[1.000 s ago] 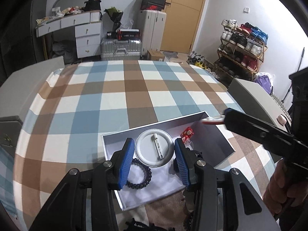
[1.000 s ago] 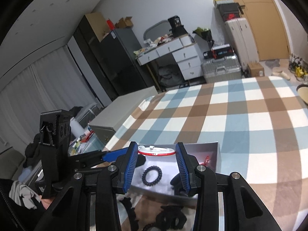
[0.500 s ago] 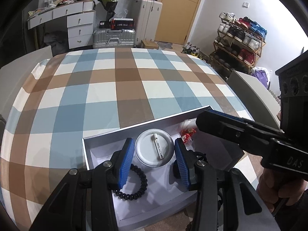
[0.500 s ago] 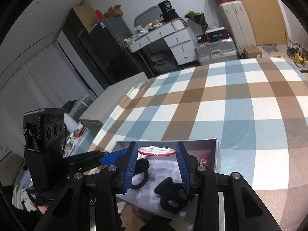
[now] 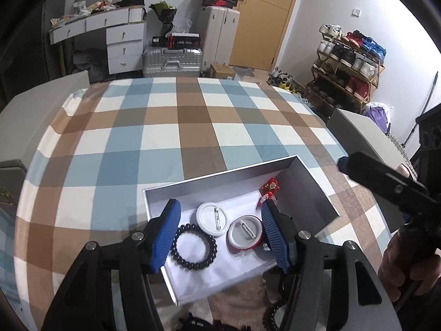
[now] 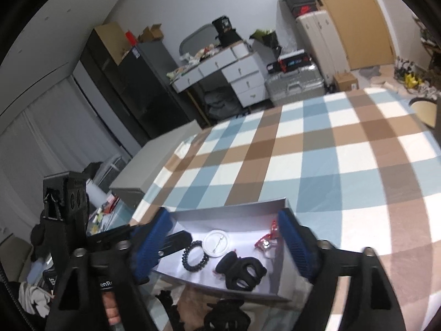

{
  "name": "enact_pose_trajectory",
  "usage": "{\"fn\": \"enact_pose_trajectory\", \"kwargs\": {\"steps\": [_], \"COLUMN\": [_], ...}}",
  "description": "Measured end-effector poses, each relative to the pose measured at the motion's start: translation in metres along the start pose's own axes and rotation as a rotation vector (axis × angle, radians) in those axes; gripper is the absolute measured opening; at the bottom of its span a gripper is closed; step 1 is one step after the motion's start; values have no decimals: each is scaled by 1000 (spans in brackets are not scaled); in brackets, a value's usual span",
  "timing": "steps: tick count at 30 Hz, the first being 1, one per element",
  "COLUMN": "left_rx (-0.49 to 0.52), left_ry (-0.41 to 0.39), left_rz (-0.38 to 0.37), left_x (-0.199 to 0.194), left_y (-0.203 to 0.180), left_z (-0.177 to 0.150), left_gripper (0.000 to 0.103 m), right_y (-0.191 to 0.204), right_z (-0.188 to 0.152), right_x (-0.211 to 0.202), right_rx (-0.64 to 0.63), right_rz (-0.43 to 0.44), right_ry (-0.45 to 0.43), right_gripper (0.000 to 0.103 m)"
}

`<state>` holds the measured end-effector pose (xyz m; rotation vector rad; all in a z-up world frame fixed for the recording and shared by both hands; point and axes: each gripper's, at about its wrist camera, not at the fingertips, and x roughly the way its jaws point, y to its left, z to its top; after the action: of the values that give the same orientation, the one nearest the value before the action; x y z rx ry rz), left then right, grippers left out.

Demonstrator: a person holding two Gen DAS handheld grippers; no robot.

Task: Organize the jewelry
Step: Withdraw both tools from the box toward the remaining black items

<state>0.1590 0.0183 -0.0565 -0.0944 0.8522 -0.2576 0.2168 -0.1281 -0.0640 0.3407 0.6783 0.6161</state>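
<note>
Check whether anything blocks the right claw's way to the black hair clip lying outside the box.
Nothing visible does. The right claw, jaws opening and empty, hangs over the box; the hair clip lies bare before its near wall.

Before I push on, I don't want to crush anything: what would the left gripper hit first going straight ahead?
Most likely the red-rimmed badge lying face down in the grey box, or the white badge beside it. Both lie between the opening jaws of the left gripper, which hold nothing. Depth is unclear.

A box (image 5: 308,182) is set on the bench (image 5: 193,127); inside, a bracelet (image 5: 194,247) is placed left of two badges (image 5: 212,219).
</note>
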Motion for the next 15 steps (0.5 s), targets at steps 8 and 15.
{"fn": "enact_pose_trajectory", "kwargs": {"steps": [8,15], "left_rx": [13,14], "left_ry": [-78,-112], "left_rz": [45,79], "left_x": [-29,-46], "left_y": [-6,-10], "left_z": [-7,-18], "left_gripper": [68,69], "right_y": [18,36], "right_z": [-5,-16], "right_x": [-38,-62], "right_rx": [-46,-81], "right_rz": [-29,-37], "right_ry": [-68,-101], "right_gripper": [99,103]}}
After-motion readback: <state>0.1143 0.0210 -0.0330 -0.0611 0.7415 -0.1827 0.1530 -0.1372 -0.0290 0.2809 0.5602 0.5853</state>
